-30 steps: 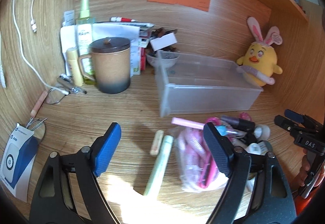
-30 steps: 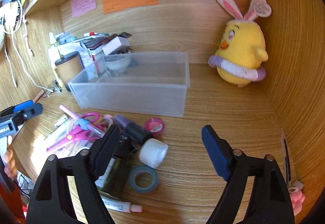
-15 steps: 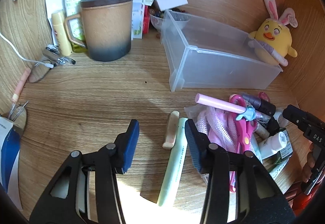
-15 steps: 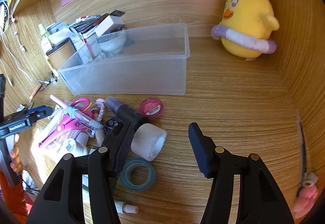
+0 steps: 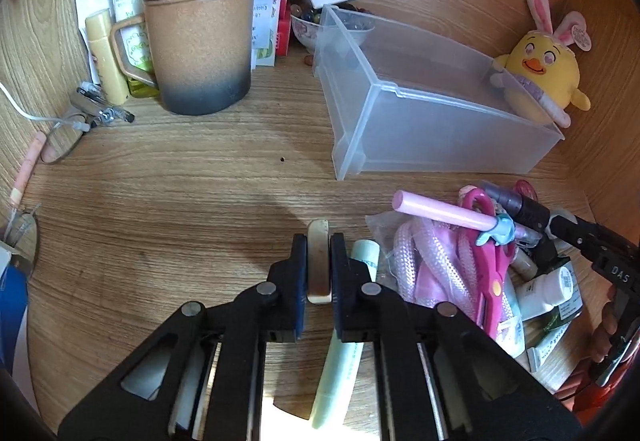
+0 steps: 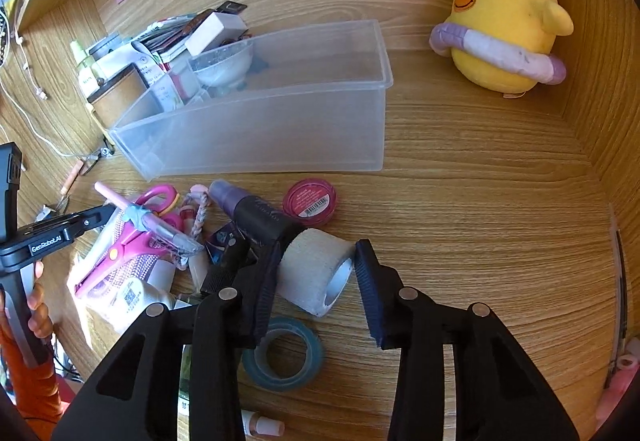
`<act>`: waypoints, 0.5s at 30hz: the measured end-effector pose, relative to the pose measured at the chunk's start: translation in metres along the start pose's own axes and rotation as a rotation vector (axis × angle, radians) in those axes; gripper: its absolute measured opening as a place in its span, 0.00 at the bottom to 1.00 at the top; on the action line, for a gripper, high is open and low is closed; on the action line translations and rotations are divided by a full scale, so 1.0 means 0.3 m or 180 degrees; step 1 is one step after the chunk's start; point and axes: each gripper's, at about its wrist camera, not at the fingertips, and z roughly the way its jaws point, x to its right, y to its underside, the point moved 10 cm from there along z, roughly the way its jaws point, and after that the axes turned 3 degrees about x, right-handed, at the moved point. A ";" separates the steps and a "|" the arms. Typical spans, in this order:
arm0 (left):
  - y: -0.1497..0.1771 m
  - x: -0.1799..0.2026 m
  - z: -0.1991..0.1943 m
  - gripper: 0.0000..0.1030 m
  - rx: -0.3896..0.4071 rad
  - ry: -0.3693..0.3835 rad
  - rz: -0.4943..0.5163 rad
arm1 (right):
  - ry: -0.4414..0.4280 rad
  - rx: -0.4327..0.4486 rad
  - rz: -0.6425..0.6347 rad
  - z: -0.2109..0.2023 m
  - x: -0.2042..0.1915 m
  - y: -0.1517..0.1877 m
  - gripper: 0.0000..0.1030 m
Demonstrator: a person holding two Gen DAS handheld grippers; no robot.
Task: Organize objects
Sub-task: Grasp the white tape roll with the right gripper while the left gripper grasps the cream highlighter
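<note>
Left gripper [image 5: 319, 265] comes in low from the bottom centre of its frame, fingers pointing up-frame along the bench [image 5: 180, 193], jaws narrow and clamped on a short beige stick [image 5: 319, 257]; the stick's tip pokes out past the pads, and whether it is off the wood I cannot tell. Just right of it a pale green tube [image 5: 344, 341] lies on the bench, running under the right finger. Right of that, lower right of the frame: a pile with a pink pen [image 5: 440, 213], pink scissors [image 5: 490, 261] and a white bottle [image 5: 546, 291]. Clear bin [image 5: 420, 145] sits right of centre, lidded brown mug [image 5: 198, 49] upper left, yellow chick toy [image 5: 538, 71] at the far right beside the bin. Right gripper [image 6: 316, 273] enters from the bottom of its frame, angled down at the bench, jaws about half open around a white roll [image 6: 312, 269] lying on its side: the left pad touches the roll, the right pad shows a slim gap at the roll's open end, so not yet squeezed. Blue tape ring [image 6: 284, 355] lies flat just below the roll, partly under the left finger. Pink round tin [image 6: 310, 203] is just above the roll, a dark purple-capped bottle [image 6: 248, 211] to its left, the bin behind across the upper centre.
</note>
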 end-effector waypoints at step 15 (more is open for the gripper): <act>-0.239 0.033 -0.189 0.10 0.0686 0.0120 0.0009 | 0.0098 0.0700 -0.0202 -0.177 -0.022 -0.242 0.34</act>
